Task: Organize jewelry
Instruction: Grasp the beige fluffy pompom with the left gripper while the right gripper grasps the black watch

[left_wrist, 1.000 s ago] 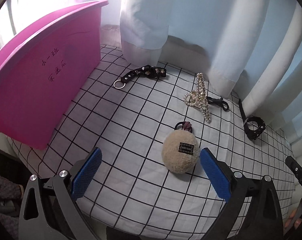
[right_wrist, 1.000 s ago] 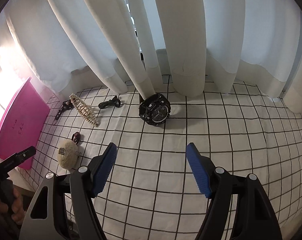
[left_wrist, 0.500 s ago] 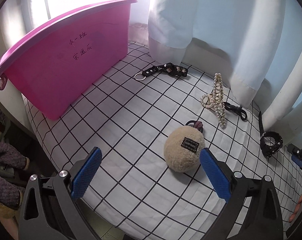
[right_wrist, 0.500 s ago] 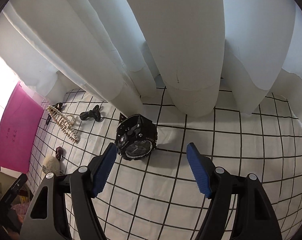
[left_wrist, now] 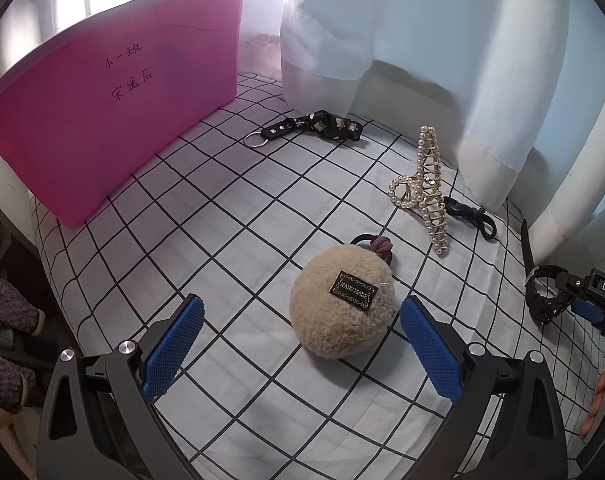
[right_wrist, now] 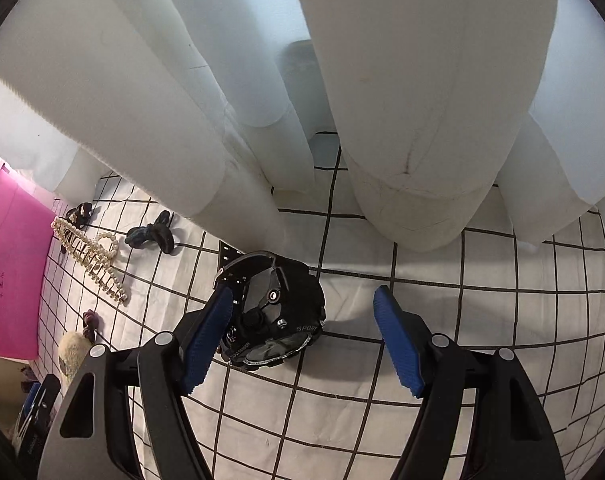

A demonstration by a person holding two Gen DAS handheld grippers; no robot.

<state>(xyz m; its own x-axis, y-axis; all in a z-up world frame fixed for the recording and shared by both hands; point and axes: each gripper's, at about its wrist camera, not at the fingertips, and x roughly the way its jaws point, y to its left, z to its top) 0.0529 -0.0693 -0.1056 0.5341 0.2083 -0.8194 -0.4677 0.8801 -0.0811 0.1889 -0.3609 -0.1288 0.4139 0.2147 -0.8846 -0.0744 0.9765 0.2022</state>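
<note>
Both claws are gaping: right claw [right_wrist: 300,344] is sitting off-centre on the watch [right_wrist: 276,312], left claw [left_wrist: 298,350] risking nudging the pompom [left_wrist: 340,300] away.

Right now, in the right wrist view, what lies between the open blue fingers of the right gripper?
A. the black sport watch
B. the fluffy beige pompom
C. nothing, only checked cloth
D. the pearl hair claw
A. The black sport watch sits between the fingers of the right gripper, close against the left pad and apart from the other; the pearl hair claw and the pompom lie far off to the left.
</note>
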